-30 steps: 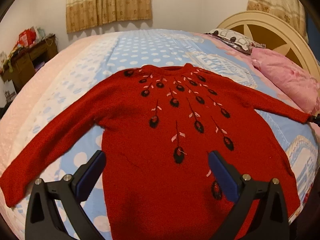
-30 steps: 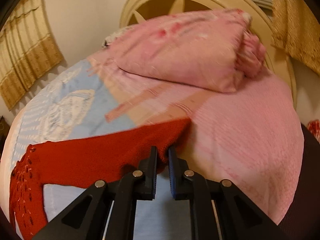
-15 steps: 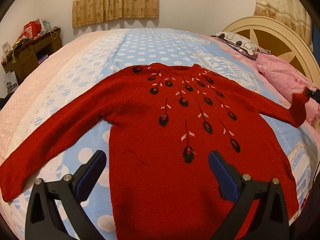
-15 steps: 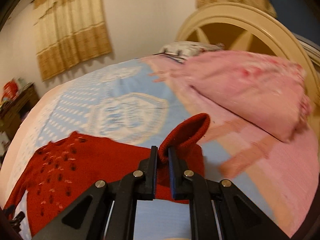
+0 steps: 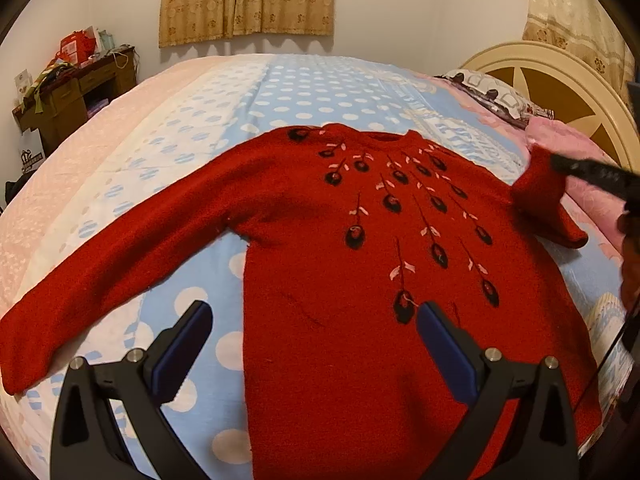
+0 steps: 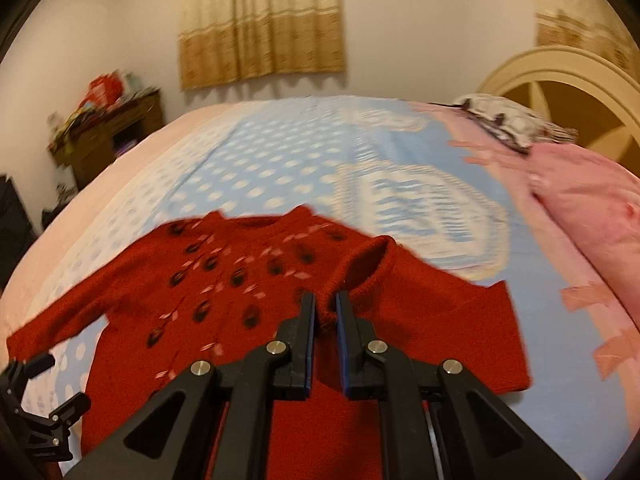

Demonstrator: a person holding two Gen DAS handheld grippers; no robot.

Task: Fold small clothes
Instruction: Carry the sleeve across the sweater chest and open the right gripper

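Right gripper (image 6: 325,312) angled down, clamped on the cuff (image 6: 360,268) of the red sweater (image 5: 360,280) — sleeve lifted over the chest; left gripper (image 5: 312,344) hovers wide open above the hem on the bed (image 5: 280,92).

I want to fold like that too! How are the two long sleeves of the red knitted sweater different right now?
The left sleeve lies flat and straight on the blue dotted bedsheet; the right sleeve is lifted and bent over toward the sweater's chest. The open left gripper holds nothing, while the right gripper pinches the right sleeve's cuff. Both sleeves are the same plain red knit.
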